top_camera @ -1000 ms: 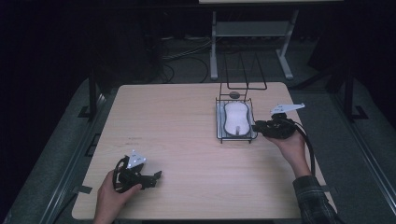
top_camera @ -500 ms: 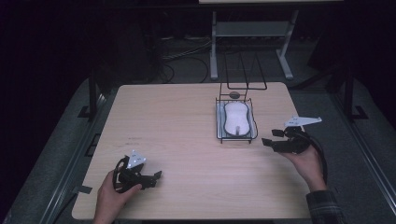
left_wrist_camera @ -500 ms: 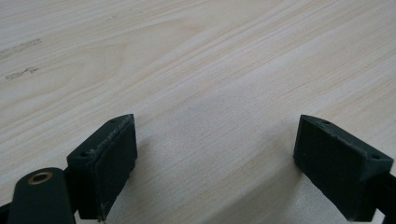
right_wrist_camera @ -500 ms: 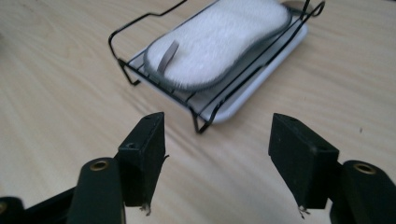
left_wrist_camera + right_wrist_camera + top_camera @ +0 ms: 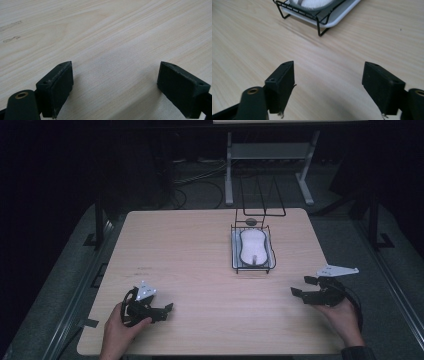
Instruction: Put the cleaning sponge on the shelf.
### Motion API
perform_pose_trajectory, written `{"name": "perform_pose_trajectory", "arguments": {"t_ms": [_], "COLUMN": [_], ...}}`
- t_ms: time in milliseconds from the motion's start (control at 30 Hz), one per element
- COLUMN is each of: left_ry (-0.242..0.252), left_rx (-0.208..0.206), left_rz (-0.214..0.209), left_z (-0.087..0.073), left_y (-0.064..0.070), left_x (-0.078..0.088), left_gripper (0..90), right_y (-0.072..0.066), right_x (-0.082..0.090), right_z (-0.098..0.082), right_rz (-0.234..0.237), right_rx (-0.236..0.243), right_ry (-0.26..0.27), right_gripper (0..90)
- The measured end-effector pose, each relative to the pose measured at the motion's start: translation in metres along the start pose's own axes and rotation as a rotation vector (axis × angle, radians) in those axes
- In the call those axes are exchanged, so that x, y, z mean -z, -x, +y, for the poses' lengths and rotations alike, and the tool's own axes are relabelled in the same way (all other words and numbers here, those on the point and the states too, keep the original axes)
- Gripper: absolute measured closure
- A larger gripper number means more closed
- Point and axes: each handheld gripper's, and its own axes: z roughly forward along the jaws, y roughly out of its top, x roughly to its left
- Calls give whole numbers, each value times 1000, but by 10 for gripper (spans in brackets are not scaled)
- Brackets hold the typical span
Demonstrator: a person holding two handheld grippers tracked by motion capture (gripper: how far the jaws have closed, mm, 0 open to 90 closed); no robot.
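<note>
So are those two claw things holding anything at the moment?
Left gripper: open, holding nothing, low over bare table.
Right gripper: open, holding nothing, short of the wire rack.

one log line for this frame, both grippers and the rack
left hand-held gripper: open, empty, near table front-left | right hand-held gripper: open, empty, front-right | wire rack: holds white oblong item over tray

Wire rack with white dish blocks far-right table; left and near areas open for passage.
</note>
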Motion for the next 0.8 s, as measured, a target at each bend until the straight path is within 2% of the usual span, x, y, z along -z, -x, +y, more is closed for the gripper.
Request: {"name": "perform_pose_trajectory", "arguments": {"t_ms": [167, 300, 467, 533, 733, 800], "left_ry": [0, 0, 0, 0, 1, 1], "left_rx": [0, 0, 0, 1, 1, 0], "left_rz": [0, 0, 0, -1, -1, 0], "left_z": [0, 0, 0, 0, 0, 0], "left_y": [0, 0, 0, 0, 0, 0], "left_x": [0, 0, 0, 0, 0, 0], "left_gripper": [127, 127, 127, 127, 127, 127], "right_y": [-6, -10, -14, -16, -18, -18], "right_x": [-1, -2, -6, -8, -8, -8], "right_z": [-14, -25, -38, -43, -53, -53], "right_rz": [-46, -43, -98, -106, -113, -114], "right_rx": [-1, -15, 19, 27, 30, 30], "right_ry": [-46, -60, -96, -108, -53, -56], "right_gripper": [200, 191, 150, 143, 115, 112]}}
